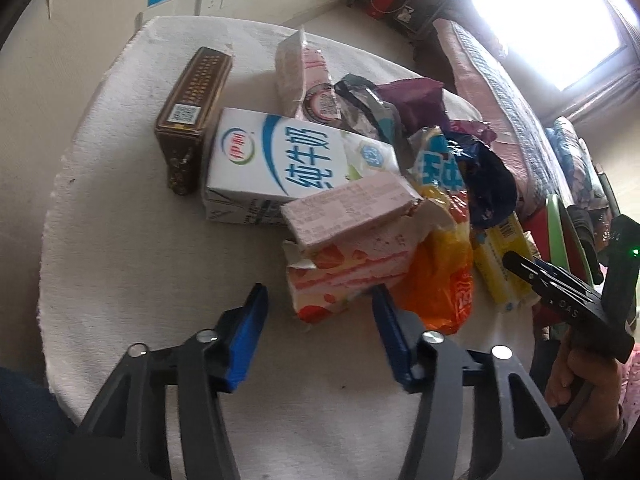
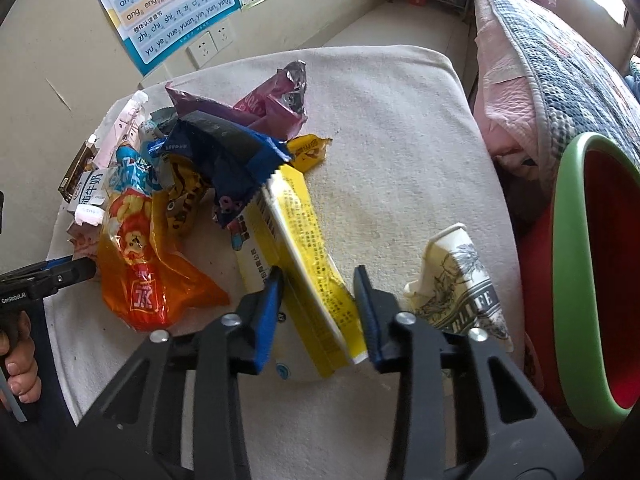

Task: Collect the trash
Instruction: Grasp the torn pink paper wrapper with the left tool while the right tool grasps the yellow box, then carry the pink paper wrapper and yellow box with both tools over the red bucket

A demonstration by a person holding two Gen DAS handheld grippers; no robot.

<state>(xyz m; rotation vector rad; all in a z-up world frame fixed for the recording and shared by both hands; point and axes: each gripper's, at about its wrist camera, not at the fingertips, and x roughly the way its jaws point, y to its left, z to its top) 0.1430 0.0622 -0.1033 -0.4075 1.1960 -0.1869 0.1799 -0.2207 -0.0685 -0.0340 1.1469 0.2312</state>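
Straddling the yellow carton (image 2: 304, 264) with the right gripper (image 2: 318, 280): blue pads either side of its near end, narrowed in, though contact of pads on card cannot be told for sure. Lying flat on the cloth-covered table (image 2: 400, 140), just beside the crumpled paper cup (image 2: 460, 284) and close to the green-rimmed red bin (image 2: 576, 280) at the table's right edge.

Coming in on the strawberry cake box (image 1: 344, 276) with the left gripper (image 1: 320, 292): jaws about half wide, the box's torn near corner between the tips, the right pad touching or nearly so, the left pad apart from it. Nothing lifted by either tool.

Heaped beyond and between: orange snack bag (image 2: 140, 264), dark blue wrapper (image 2: 224, 152), purple foil bag (image 2: 272, 100), small yellow wrapper (image 2: 308, 150), white milk carton (image 1: 276, 160), brown box (image 1: 192, 112), a second pink box (image 1: 300, 76) standing behind the milk carton. All still on the table, mostly piled touching one another; only the cup and the yellow carton set a little apart toward the bin.

Judging progress: barely begun. Bin interior showing red with no trash visible in the part seen. First two pieces apparently about to be gripped; whole heap left to carry across. Loose foil wrappers likely to slip or drag neighbours along; boxes an easier pinch.
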